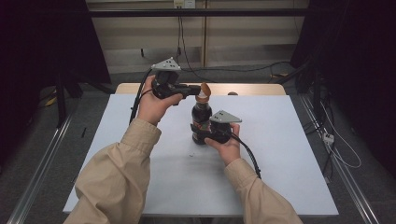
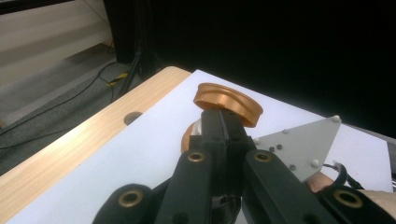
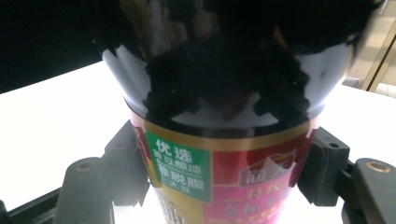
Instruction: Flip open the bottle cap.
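A dark sauce bottle (image 1: 201,119) with a red, green and gold label (image 3: 219,172) stands upright near the middle of the white table (image 1: 280,154). My right gripper (image 1: 201,134) is shut on its lower body, one pad (image 3: 126,163) pressing each side. The bottle's orange cap lid (image 1: 205,89) is tilted up from the orange collar (image 1: 202,99). My left gripper (image 1: 195,89) comes in from the left at cap height and is shut on that lid's edge. In the left gripper view the jaws (image 2: 224,128) meet just under the round orange lid (image 2: 229,100).
The table's wooden back edge (image 1: 252,87) carries a small round hole (image 2: 133,117). Cables run across the floor behind the table (image 1: 233,70) and on the right (image 1: 341,149). The right gripper's grey plate (image 2: 299,147) sits close under the left gripper.
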The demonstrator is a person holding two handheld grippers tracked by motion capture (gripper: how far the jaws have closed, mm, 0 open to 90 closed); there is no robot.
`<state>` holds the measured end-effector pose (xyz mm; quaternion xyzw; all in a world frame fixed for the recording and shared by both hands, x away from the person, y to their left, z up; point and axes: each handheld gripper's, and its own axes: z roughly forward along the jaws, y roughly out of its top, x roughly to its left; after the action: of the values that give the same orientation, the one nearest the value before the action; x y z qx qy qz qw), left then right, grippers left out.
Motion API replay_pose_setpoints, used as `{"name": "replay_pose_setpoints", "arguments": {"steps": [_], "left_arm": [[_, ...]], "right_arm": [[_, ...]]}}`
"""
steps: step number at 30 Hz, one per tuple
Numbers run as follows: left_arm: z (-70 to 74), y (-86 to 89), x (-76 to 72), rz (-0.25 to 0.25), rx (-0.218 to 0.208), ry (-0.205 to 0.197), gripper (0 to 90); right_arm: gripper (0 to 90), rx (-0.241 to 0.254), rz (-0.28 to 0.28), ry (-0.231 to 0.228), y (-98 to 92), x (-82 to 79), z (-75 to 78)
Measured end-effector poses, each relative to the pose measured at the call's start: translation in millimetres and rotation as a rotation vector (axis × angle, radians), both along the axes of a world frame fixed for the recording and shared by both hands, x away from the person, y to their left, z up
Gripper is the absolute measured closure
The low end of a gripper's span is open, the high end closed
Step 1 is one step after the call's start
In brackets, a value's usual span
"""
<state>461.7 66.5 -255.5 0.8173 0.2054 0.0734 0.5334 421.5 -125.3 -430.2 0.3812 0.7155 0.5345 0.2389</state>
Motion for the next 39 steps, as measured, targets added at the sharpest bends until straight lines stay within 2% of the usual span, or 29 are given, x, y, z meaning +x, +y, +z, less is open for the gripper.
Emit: {"name": "replay_pose_setpoints", "arguments": {"steps": [39], "left_arm": [[3.1, -8.1, 1.6, -0.007, 0.013, -0.004, 90.0]], "right_arm": [[30.1, -0.001, -0.001, -0.002, 0.0, -0.2, -0.1]]}}
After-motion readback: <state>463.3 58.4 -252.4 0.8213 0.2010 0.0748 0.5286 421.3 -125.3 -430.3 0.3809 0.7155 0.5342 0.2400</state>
